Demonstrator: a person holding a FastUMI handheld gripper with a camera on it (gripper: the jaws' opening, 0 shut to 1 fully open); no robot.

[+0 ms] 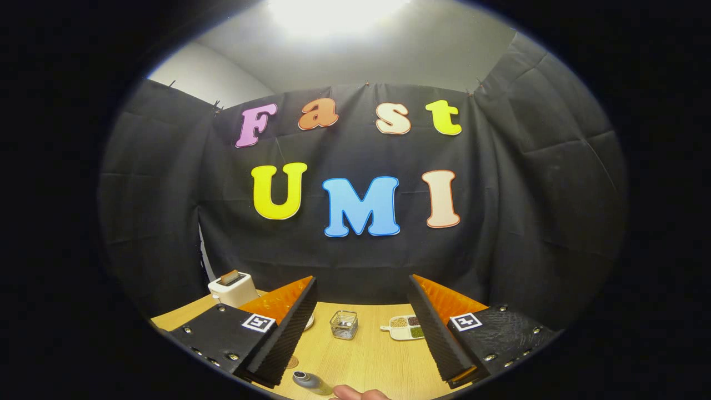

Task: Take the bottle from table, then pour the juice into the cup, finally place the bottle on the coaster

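Note:
My gripper [362, 300] stands open, raised above the wooden table [366, 355], with nothing between its fingers. Below the gap, close to the left finger, a small bottle with a silver cap [309, 381] is seen from above. A person's fingertip [355, 393] touches or nearly touches its lower side. A clear glass cup [344, 324] stands farther along the table, between and beyond the fingers. A round brown coaster [292, 362] peeks out beside the left finger, partly hidden by it.
A white toaster [233, 288] stands at the table's far left corner. A white divided dish with grains [405, 328] lies right of the cup. A white plate edge [309, 321] shows beside the left finger. Black cloth walls close the booth.

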